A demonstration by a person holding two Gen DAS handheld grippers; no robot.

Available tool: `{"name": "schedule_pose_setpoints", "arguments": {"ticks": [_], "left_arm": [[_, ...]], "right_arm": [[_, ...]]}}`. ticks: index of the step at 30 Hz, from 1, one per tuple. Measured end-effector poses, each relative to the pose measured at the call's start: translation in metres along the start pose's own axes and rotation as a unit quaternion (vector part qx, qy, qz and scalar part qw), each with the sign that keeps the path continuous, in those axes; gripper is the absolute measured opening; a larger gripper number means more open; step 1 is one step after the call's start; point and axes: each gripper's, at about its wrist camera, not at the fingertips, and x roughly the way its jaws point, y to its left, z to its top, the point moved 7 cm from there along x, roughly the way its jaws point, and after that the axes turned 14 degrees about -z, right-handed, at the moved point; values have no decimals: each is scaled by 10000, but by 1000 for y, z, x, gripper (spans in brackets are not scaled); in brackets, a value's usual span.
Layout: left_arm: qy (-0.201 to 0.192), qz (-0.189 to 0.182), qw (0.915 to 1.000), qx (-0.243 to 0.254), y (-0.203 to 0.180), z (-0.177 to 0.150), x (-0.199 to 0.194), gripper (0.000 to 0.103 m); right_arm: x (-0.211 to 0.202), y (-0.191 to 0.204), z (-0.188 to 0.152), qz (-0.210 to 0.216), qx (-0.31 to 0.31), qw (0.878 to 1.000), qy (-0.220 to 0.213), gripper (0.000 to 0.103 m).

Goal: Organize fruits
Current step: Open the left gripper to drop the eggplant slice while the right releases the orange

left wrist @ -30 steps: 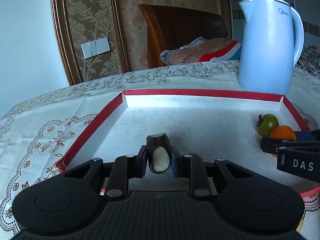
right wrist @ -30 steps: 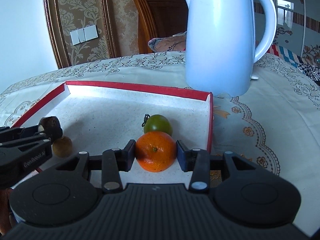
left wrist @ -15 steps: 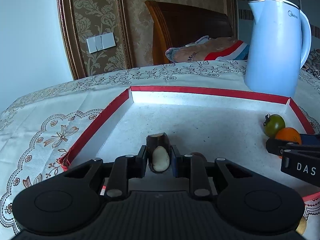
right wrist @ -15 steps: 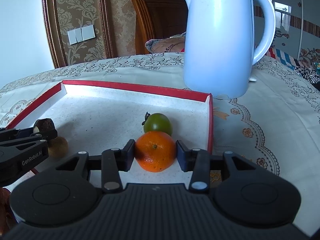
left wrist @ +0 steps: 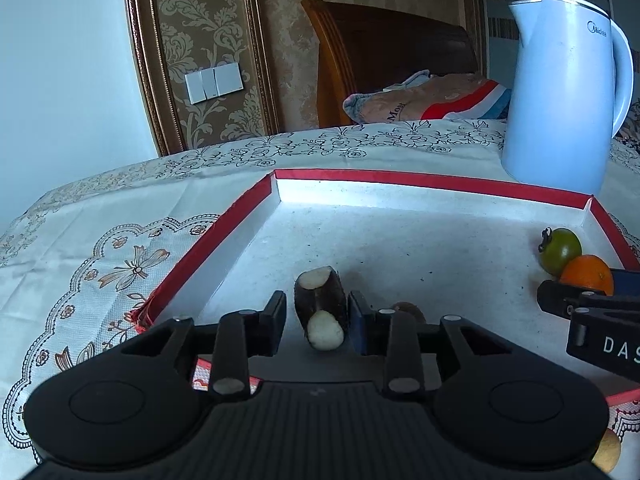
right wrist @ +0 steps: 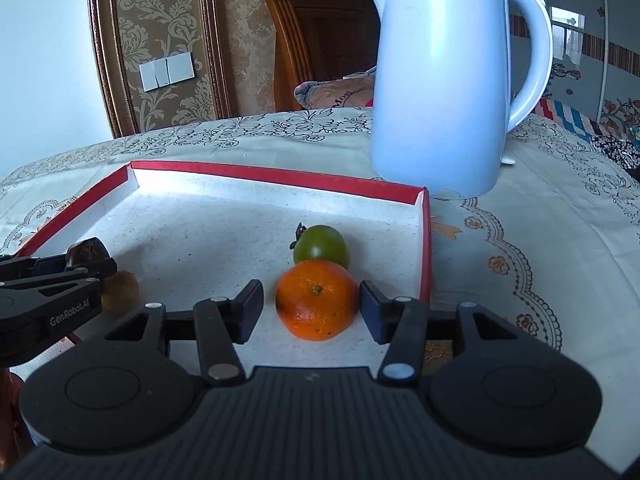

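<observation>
A red-rimmed tray (left wrist: 432,182) (right wrist: 280,176) lies on the table. My left gripper (left wrist: 317,316) is open around a dark cut piece with white ends (left wrist: 320,304) that rests on the tray floor. My right gripper (right wrist: 312,306) is open around an orange (right wrist: 317,299) (left wrist: 587,274) that sits on the tray. A green tomato (right wrist: 321,245) (left wrist: 560,250) touches the orange from behind. A brown kiwi (right wrist: 120,291) (left wrist: 408,308) lies beside the left gripper.
A tall white Midea kettle (left wrist: 564,100) (right wrist: 448,80) stands on the patterned tablecloth just behind the tray's far right corner. A wooden chair (left wrist: 384,60) with folded cloth stands behind the table. A small brown fruit (left wrist: 606,450) lies off the tray at the lower right.
Both grippers have opened: the left one let go of the dark cut piece, which now leans on the tray floor. The right one let go of the orange.
</observation>
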Motion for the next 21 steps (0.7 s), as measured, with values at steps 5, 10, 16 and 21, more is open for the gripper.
{"name": "schedule_pose_setpoints", "arguments": {"ticks": [5, 10, 16, 21], "left_arm": [[-296, 28, 9996, -2, 1, 5, -10, 81], [-319, 173, 9992, 188, -1, 4, -10, 81], [-530, 329, 9976, 306, -1, 5, -20, 81], [-531, 272, 9980, 219, 2, 5, -22, 81]], "right_arm": [[-7, 0, 1, -115, -53, 9997, -216, 79], [-10, -4, 2, -56, 81, 9997, -221, 83], [-15, -4, 1, 14, 96, 9996, -284, 89], [-19, -3, 0, -19, 28, 9993, -359, 91]]}}
